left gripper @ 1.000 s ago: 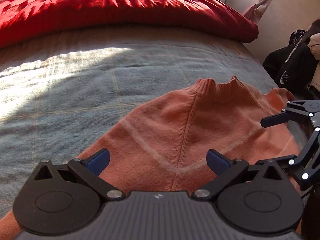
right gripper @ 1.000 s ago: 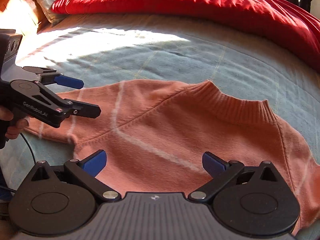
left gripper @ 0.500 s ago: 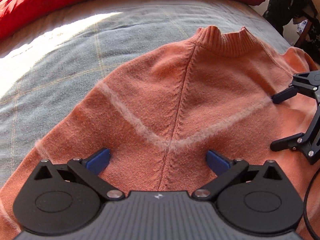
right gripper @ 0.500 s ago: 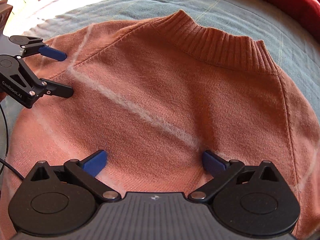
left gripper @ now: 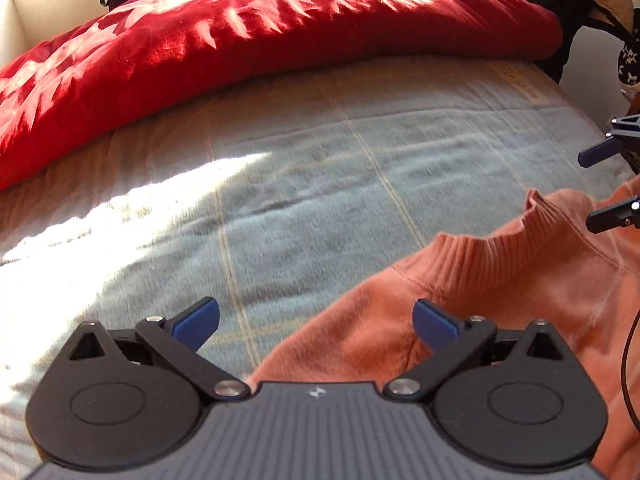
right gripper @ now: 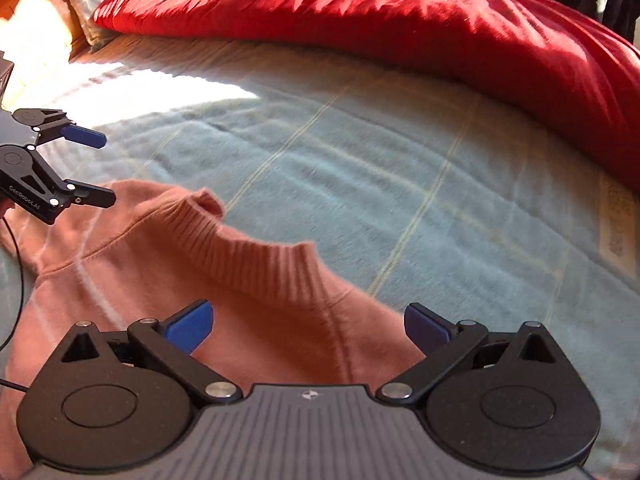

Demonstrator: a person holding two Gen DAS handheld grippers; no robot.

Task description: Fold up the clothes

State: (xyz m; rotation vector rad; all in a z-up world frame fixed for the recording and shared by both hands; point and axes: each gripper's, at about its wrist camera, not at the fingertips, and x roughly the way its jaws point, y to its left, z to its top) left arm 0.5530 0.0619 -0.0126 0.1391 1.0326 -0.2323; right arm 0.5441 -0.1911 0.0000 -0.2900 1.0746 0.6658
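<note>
Both grippers wide over the sweater's neckline

Right now I see the orange sweater (left gripper: 500,300) lying flat on the bed (left gripper: 320,184), filling the lower right of my left wrist view and the lower left of my right wrist view, ribbed collar (right gripper: 256,264) pointing up the frame. My left gripper (left gripper: 316,322) hangs with its jaws apart, one blue pad (left gripper: 196,322) above the grey-blue bedspread, the other above the sweater's shoulder. My right gripper (right gripper: 306,326) also has its jaws spread, holding nothing, just below the collar. A red duvet (right gripper: 400,12) is heaped across the top of both frames. Sunlight falls on the bedspread at left.
</note>
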